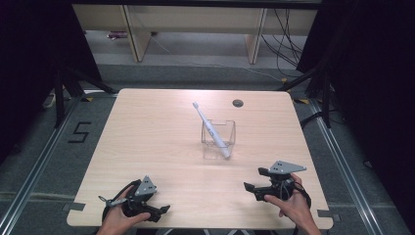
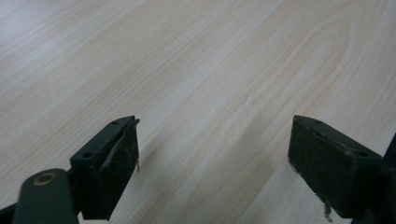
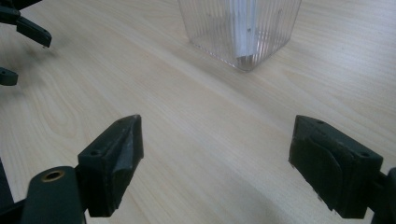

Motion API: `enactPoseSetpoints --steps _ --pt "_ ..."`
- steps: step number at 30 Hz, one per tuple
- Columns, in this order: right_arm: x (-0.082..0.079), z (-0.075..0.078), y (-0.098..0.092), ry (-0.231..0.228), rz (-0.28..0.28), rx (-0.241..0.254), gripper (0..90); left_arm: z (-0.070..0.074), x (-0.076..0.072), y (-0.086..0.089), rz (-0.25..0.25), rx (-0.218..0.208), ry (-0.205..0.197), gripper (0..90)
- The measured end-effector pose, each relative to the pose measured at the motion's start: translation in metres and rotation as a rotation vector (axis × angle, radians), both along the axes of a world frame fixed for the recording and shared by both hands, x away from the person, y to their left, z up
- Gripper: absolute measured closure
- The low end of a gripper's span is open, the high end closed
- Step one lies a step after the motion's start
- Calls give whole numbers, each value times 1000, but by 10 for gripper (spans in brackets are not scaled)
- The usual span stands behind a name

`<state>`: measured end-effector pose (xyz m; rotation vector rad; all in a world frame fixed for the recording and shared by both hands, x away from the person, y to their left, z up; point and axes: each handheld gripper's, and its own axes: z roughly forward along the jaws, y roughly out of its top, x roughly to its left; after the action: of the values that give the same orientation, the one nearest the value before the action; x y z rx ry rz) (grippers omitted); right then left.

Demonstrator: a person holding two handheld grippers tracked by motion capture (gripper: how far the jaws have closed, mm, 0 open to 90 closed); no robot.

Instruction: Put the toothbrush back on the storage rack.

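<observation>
Fingers (image 3: 116, 158) blocky, matte black, apart.

The high view looks forward and down from above the near edge of the table (image 1: 147, 127), far enough to take in the whole top and the floor behind it. The left gripper view sits low and very close to the wood, looking along its open jaws at bare table (image 2: 210, 70). The right gripper view is also low and close, facing the far side. It shares with the high view the clear box (image 3: 240, 30) (image 1: 218, 137) and the left gripper (image 3: 21, 35) (image 1: 155, 211).
</observation>
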<state>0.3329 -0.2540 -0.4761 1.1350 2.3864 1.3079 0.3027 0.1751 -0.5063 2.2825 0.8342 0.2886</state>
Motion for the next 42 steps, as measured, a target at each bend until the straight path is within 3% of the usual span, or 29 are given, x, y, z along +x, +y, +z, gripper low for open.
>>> enactPoseSetpoints --steps 1,4,5,6,7,9,10,13,16,18,20,22,23,24,25,26,27,30,33,34,35,36,37,41,42 --pt "1 0 -2 -31 12 -16 178 0 0 0 1 0 0 156" --pt "-5 -2 -1 13 8 7 171 0 0 0 6 -4 0 156" --pt "-3 -3 -3 -26 26 -7 165 0 0 0 9 -6 0 156" --pt "-5 -3 -3 -13 17 -18 162 0 0 0 5 -4 1 156" --pt "-5 -4 -5 -32 24 -34 162 0 0 0 3 -3 0 156" --pt "-9 -6 -4 -9 11 -32 162 0 0 0 4 -3 0 156" --pt "-8 -7 -5 -33 29 -52 163 0 0 0 4 -3 0 156" --pt "-9 -10 -6 -6 67 -44 163 1 0 1 3 -10 1 156" --pt "-12 -11 -8 -17 70 -54 163 1 0 1 3 -7 -1 156" --pt "-16 -10 -8 -12 28 -68 163 1 0 1 6 -6 0 156" --pt "-16 -10 -10 -38 34 -77 163 0 0 1 8 -11 2 156" --pt "-19 -11 -9 -21 35 -55 163 1 0 1 9 -11 3 156" --pt "-19 -10 -11 -34 39 -77 162 1 0 1 8 -12 3 156" --pt "-22 -10 -10 0 24 -60 162 1 0 1 9 -12 3 156" --pt "-21 -11 -11 -34 37 -73 162 1 0 1 9 -12 3 156" --pt "-21 -12 -12 -2 46 -62 162 1 0 1 9 -12 3 156" --pt "-21 -13 -13 0 66 -72 162 0 0 1 9 -12 3 156" --pt "-27 -14 -13 8 42 -110 163 0 0 1 9 -12 3 156" --pt "-29 -16 -15 -9 43 -118 162 0 0 1 8 -12 4 156" --pt "-30 -16 -15 10 42 -113 163 0 0 1 9 -12 4 156" --pt "-29 -16 -16 -8 45 -126 162 0 0 1 9 -12 4 156" --pt "-33 -17 -15 36 17 -99 162 0 0 1 9 -12 4 156" --pt "-31 -16 -19 -8 27 -125 162 0 0 1 15 -5 2 156" --pt "-33 -18 -21 15 21 -103 162 0 0 2 17 -6 4 156" --pt "-32 -18 -23 19 49 -108 163 0 0 2 19 -7 5 156"
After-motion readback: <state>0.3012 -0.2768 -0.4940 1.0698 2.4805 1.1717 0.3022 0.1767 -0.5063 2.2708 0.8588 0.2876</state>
